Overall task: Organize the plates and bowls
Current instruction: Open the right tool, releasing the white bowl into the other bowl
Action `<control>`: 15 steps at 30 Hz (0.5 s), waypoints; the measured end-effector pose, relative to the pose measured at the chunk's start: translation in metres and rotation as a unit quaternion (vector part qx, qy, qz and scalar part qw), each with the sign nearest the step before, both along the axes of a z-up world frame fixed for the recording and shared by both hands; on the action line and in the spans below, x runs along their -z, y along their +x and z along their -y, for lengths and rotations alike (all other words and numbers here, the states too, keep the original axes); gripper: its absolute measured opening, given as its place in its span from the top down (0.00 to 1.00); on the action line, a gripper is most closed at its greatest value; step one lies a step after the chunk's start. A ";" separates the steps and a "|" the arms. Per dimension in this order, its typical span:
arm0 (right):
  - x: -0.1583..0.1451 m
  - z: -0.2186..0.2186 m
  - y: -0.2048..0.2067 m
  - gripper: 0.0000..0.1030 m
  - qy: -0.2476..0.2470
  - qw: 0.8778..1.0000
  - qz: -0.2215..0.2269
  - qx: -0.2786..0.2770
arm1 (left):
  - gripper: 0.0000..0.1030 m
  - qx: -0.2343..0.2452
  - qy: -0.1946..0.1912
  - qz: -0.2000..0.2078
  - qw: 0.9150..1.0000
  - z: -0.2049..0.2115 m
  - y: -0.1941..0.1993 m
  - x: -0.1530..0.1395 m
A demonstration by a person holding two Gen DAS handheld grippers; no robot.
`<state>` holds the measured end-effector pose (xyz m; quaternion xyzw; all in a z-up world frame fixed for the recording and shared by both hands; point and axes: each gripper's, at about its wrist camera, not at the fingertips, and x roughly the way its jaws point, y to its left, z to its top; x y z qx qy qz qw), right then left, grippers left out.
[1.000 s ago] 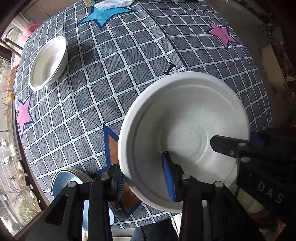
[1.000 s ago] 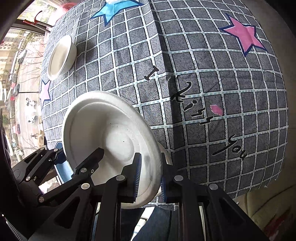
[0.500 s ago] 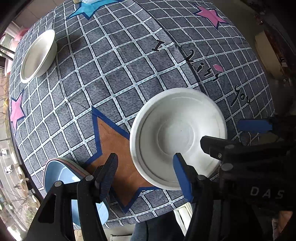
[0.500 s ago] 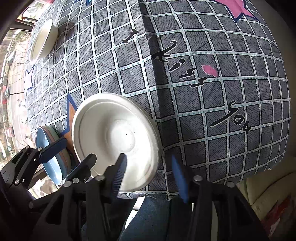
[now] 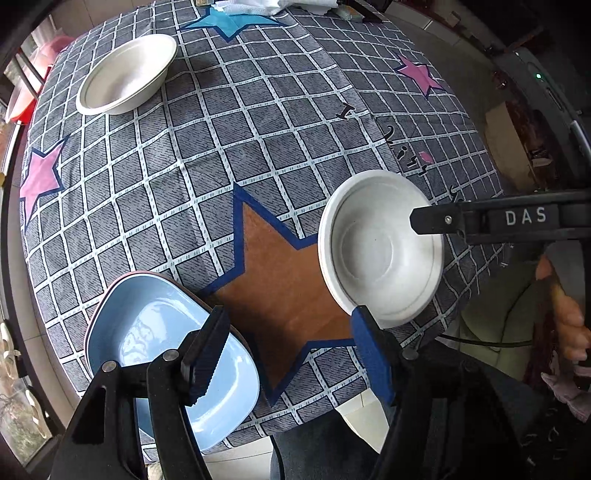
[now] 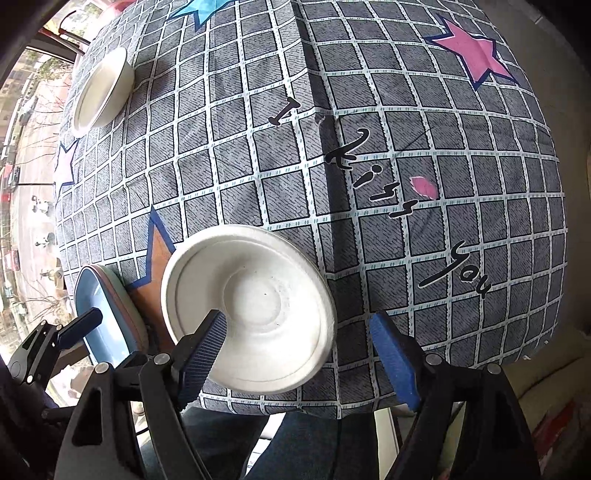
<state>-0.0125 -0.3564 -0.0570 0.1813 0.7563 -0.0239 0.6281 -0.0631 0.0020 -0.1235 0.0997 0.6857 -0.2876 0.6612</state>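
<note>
A white bowl [image 5: 380, 247] rests on the checked tablecloth [image 5: 207, 155] near the front edge; it also shows in the right wrist view [image 6: 251, 314]. My left gripper [image 5: 291, 354] is open and empty, above the brown star just left of this bowl. My right gripper [image 6: 299, 354] is open and empty, its fingers either side of the bowl's near rim, apart from it. A second white bowl [image 5: 125, 75] sits at the far left, also seen in the right wrist view [image 6: 101, 88]. A stack of blue plates [image 5: 166, 350] lies at the front left corner.
The table's front edge [image 5: 314, 402] runs just below the grippers, with the person's legs under it. White cloths [image 5: 273, 3] lie at the far edge. A pink chair [image 5: 22, 96] stands beyond the left side. A cardboard box [image 5: 513, 147] sits on the floor at right.
Both grippers let go of the white bowl, opened wide and pulled back. The bowl now rests flat on the cloth. The left gripper shifted left, bringing the blue plates into view.
</note>
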 end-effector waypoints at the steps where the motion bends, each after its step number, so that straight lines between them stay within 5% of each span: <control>1: 0.000 -0.003 0.002 0.21 0.001 1.000 0.001 -0.002 | 0.30 0.003 -0.021 -0.016 1.000 -0.007 0.000 -0.002; 7: -0.006 -0.016 0.011 0.21 -0.004 1.000 0.004 -0.020 | 0.30 0.057 -0.093 -0.144 0.984 -0.001 -0.020 0.019; 15: -0.009 -0.029 0.012 0.21 -0.004 0.999 0.003 -0.045 | 0.30 0.039 -0.041 -0.176 0.983 -0.027 -0.030 0.056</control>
